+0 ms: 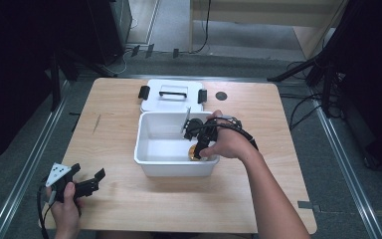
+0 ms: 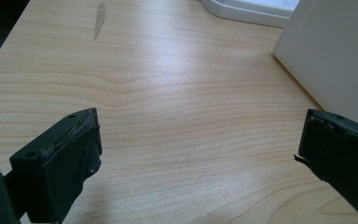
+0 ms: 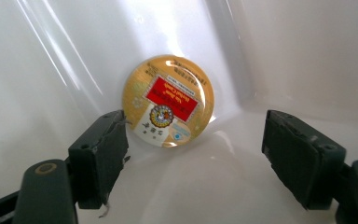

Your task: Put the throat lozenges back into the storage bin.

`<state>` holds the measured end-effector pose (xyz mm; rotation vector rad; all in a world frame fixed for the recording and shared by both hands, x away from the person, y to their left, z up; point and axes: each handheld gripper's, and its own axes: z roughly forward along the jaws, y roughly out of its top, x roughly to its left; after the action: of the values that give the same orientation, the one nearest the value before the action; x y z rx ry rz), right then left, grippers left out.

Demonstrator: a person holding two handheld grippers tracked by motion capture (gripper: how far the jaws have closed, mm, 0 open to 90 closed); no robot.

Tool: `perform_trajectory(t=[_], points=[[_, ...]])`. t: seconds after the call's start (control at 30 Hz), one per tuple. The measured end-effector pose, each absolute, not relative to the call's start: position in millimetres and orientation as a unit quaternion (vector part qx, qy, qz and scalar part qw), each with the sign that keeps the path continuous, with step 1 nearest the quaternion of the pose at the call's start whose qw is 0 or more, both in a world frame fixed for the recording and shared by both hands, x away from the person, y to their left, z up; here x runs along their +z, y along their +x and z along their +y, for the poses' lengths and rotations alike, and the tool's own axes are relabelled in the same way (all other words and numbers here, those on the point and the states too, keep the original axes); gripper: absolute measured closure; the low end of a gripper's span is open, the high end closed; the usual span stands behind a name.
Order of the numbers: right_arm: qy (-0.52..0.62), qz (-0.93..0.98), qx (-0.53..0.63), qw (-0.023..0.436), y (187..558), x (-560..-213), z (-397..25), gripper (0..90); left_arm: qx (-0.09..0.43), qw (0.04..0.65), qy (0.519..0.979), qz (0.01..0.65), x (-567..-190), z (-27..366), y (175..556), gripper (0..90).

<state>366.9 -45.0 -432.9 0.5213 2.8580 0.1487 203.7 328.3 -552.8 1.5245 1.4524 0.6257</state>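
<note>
A white plastic bin [image 1: 149,159] stands in the middle of the wooden table. Inside it, at the near right corner, lies a small round gold tin [image 3: 168,100] with a red label, also seen as the gold tin [image 1: 194,152] from above. My right gripper [image 3: 193,154] reaches down into the bin and stands open, its left finger [image 3: 100,154] just beside the tin, nothing between the jaws. My left gripper [image 1: 90,182] rests low at the table's near left, open over bare wood, as the left gripper [image 2: 198,154] view shows. The bin's wall [image 2: 335,56] is at its right.
The bin's white lid [image 1: 171,97] with black clips and a handle lies flat behind the bin. A small dark round spot [image 1: 221,95] sits on the table to the lid's right. A grey mark [image 2: 100,18] is on the wood at far left.
</note>
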Motion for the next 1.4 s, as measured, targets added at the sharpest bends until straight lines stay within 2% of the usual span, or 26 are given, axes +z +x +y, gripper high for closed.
perform_trajectory(t=[0.33,0.7,0.93,1.4], points=[[0.214,0.963,0.122,0.108,357,-393,-53,26.7,0.254,0.456,0.616,0.589,-553,328,204,0.0],[0.26,0.946,0.149,0.121,348,-360,-92,26.4,0.255,0.456,0.616,0.59,-553,328,204,0.0],[0.28,0.94,0.148,0.127,344,-360,-113,25.6,0.255,0.455,0.617,0.589,-553,328,204,0.0],[0.334,0.923,0.151,0.12,342,-387,-153,21.3,0.255,0.454,0.618,0.589,-553,327,203,0.0]])
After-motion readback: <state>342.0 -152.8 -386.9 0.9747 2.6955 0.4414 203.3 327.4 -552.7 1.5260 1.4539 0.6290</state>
